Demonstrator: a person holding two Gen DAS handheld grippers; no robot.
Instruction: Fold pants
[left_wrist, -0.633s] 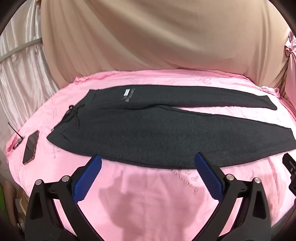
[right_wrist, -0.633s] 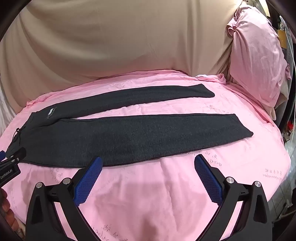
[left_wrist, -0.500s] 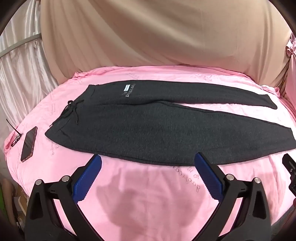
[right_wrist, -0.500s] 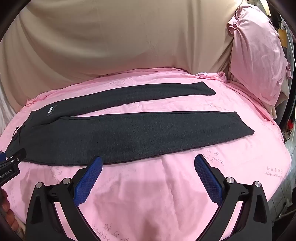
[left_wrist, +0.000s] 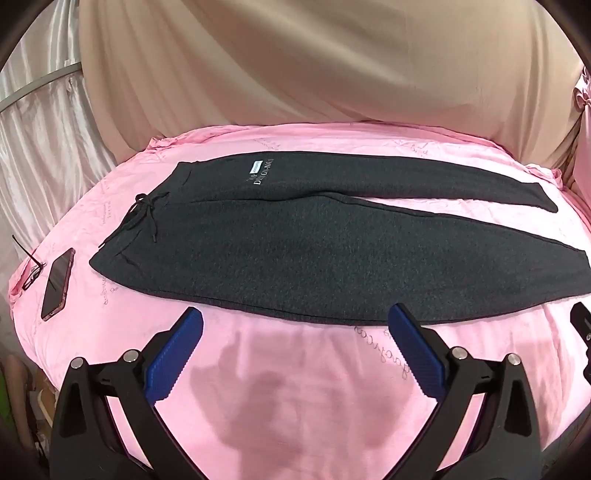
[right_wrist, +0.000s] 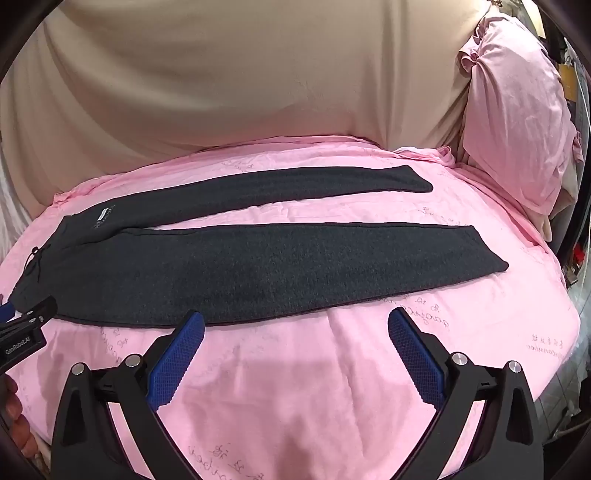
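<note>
Both blue fingers of the left gripper and right gripper are wide open, holding nothing; dark pants lie flat just ahead on the pink bed.

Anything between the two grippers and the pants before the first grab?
Nothing visible. The left gripper and right gripper are both open above bare pink sheet, just short of the near edge of the pants. The phone and glasses lie off beyond the waistband.

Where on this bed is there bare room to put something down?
Bare pink sheet lies between the pants and the near edge, and in the wedge between the two legs. The corner beside the waistband is crowded by a phone and glasses.
</note>
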